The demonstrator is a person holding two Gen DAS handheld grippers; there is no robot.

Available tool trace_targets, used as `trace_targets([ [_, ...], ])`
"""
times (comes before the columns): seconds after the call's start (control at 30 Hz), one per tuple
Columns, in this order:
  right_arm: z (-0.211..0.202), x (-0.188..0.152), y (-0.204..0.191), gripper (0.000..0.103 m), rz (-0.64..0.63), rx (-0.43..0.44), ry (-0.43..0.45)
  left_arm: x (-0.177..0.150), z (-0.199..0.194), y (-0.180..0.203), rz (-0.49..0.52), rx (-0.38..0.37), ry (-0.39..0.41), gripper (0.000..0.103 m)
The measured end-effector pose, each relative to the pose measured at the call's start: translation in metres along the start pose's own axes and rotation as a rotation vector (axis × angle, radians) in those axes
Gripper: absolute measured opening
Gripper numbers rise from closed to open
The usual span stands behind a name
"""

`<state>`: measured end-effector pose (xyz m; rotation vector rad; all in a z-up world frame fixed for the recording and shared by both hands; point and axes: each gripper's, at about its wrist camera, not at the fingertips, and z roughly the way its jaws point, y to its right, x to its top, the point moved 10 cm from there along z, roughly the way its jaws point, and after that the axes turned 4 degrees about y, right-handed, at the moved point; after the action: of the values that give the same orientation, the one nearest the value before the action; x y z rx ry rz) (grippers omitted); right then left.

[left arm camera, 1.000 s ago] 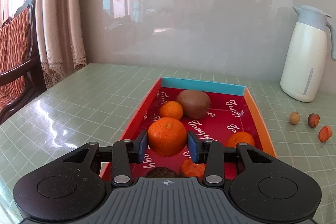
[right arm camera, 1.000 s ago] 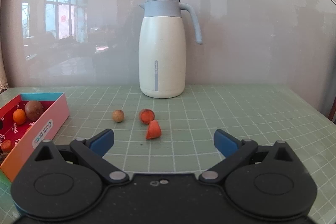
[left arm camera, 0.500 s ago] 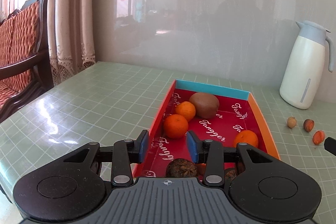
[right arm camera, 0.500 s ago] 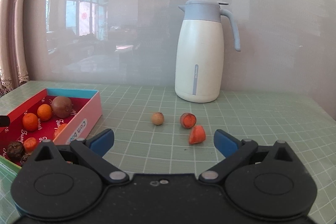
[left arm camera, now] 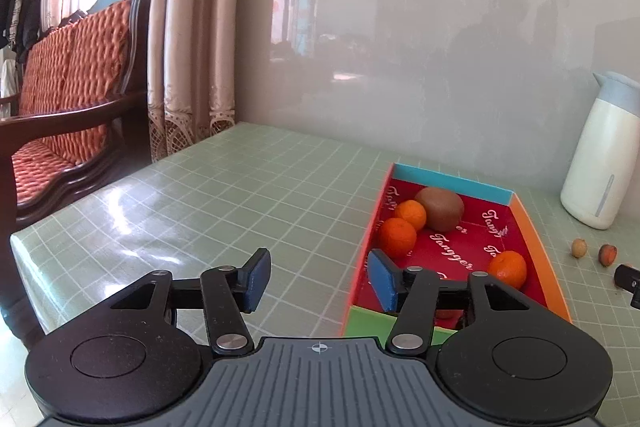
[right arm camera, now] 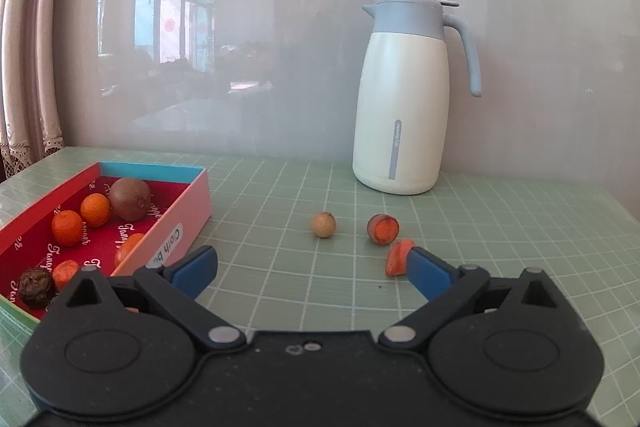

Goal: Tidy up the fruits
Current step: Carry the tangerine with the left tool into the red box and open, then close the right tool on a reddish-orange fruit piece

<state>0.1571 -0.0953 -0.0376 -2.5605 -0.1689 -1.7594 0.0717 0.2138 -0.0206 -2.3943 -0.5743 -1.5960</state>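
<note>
Round mandarin (left arm camera: 397, 237) now released in cardboard box (left arm camera: 536, 227); both hand-held grippers (left arm camera: 316, 279) (right arm camera: 310, 269) agape, empty

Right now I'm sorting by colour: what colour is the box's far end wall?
Light blue; the far end wall of the box shows best in the left wrist view.

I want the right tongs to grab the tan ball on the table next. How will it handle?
The tan ball looks round and smooth, so it will probably roll if nudged. It seems small against the open right tongs, so likely light; close on it squarely.
</note>
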Motion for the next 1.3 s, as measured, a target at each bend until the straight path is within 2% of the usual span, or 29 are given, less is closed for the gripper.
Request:
trace_targets([
  [0.13,0.013,-0.002,0.012,0.097,0.015,-0.027,-0.026,0.003,-0.004,-0.008,0.005,0.013,0.026,0.055],
  [0.23,0.025,-0.005,0.024,0.086,0.037,-0.045,-0.058,0.004,-0.003,-0.012,-0.001,0.016,0.03,0.056],
  [0.3,0.035,-0.008,0.034,0.074,0.059,-0.054,-0.088,0.004,-0.003,-0.014,-0.008,0.016,0.031,0.057],
  [0.4,0.047,-0.013,0.048,0.067,0.076,-0.078,-0.124,0.005,-0.001,-0.014,-0.012,0.012,0.029,0.059],
  [0.63,0.069,-0.019,0.066,0.058,0.085,-0.11,-0.184,0.005,0.002,-0.019,-0.011,0.017,0.029,0.064],
  [0.77,0.08,-0.021,0.068,0.049,0.099,-0.112,-0.211,0.005,0.002,-0.03,-0.025,0.033,0.028,0.065],
  [0.87,0.086,-0.023,0.069,0.047,0.087,-0.125,-0.228,0.005,0.004,-0.038,-0.041,0.046,0.024,0.066],
  [1.03,0.092,-0.026,0.073,0.032,0.092,-0.126,-0.246,0.004,0.007,-0.042,-0.056,0.05,0.015,0.067],
  [1.07,0.091,-0.026,0.072,0.026,0.091,-0.126,-0.245,0.004,0.007,-0.043,-0.057,0.05,0.016,0.067],
  [1.3,0.081,-0.02,0.063,0.024,0.091,-0.075,-0.214,0.004,0.007,-0.044,-0.064,0.051,0.02,0.067],
])
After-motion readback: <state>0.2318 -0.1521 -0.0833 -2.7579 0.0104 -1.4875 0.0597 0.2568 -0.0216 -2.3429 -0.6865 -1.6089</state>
